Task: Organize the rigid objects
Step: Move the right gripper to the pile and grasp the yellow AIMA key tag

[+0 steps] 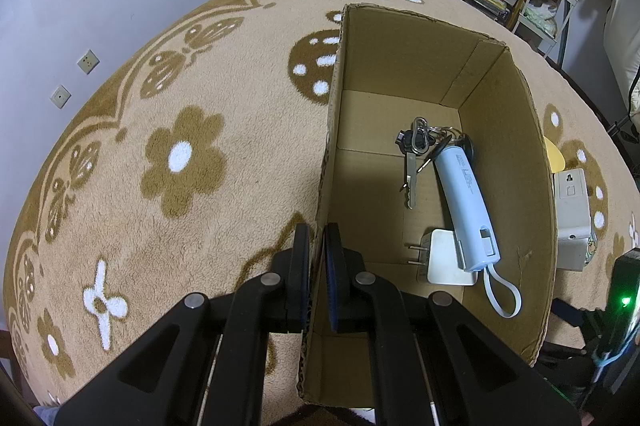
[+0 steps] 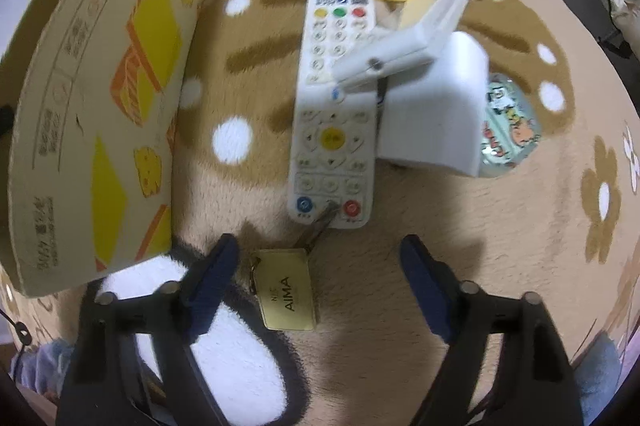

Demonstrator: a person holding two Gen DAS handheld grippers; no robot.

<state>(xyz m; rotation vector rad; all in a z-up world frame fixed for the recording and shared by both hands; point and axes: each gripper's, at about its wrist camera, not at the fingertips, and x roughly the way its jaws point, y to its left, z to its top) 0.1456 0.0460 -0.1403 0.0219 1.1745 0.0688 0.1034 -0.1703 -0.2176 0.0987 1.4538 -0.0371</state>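
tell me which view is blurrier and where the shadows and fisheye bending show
Right wrist view: softer, the white remote and clip are smeared; the right gripper, jaws open, casts a shadow on the blanket. Left wrist view: sharp; the cardboard box has a shaded floor, and the blanket edge and wall bow strongly.
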